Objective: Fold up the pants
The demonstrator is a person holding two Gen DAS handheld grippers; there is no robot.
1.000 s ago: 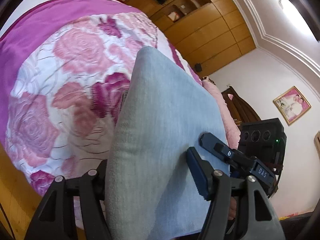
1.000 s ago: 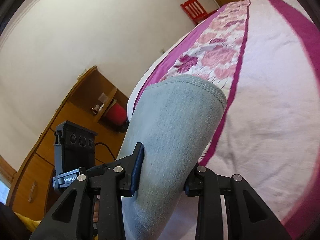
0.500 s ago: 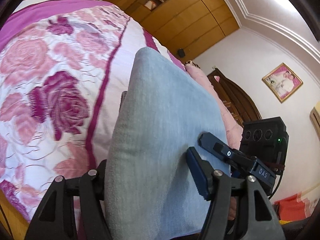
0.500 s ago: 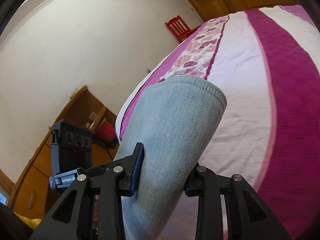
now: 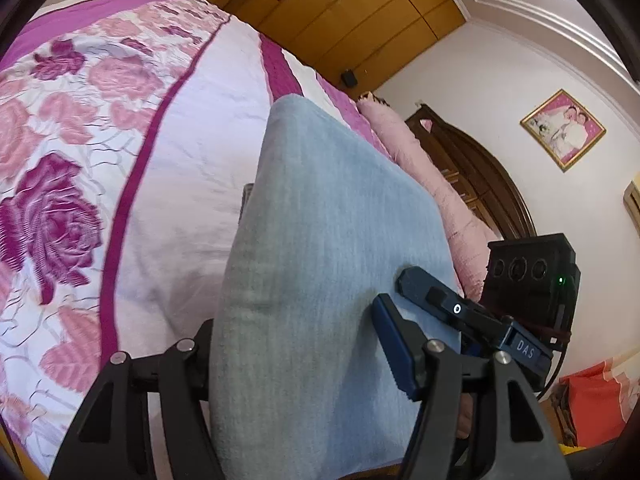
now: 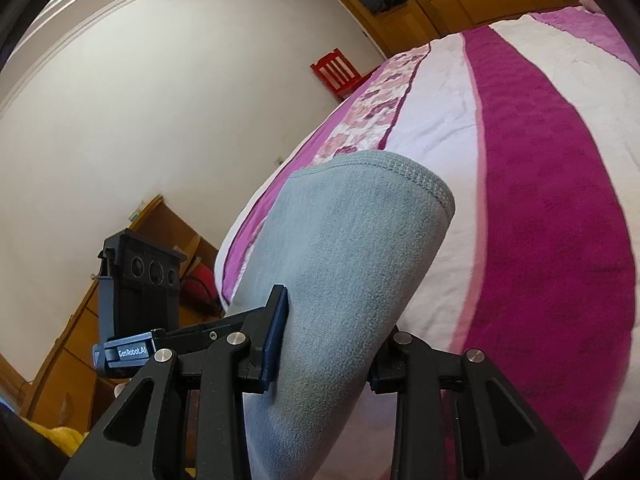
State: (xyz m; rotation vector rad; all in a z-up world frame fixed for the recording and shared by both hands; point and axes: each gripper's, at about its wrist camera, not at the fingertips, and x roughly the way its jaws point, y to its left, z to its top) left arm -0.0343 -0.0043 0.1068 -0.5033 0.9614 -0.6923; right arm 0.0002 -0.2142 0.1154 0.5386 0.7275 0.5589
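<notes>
The pants (image 5: 320, 240) are a folded bundle of light blue-grey fabric, lifted above the bedspread (image 5: 120, 140). My left gripper (image 5: 296, 352) is shut on one end of the bundle; its blue pad (image 5: 392, 348) presses into the cloth and the other finger is hidden behind it. In the right wrist view the pants (image 6: 352, 260) show a stitched hem at the top, and my right gripper (image 6: 328, 344) is shut on them. The right gripper (image 5: 460, 308) appears beside the bundle in the left wrist view. The left gripper's body (image 6: 136, 280) shows at the left of the right wrist view.
The bed carries a cover with pink roses, white bands and a magenta stripe (image 6: 540, 200). A pink pillow (image 5: 420, 168) lies against a dark wooden headboard (image 5: 480, 172). Wooden wardrobes (image 5: 360, 12), a red chair (image 6: 336, 72) and a framed picture (image 5: 564, 130) line the walls.
Both grippers have carried the pants sideways over the bed, from the rose band toward the white and magenta stripes near the pillow. Both grips look the same.
</notes>
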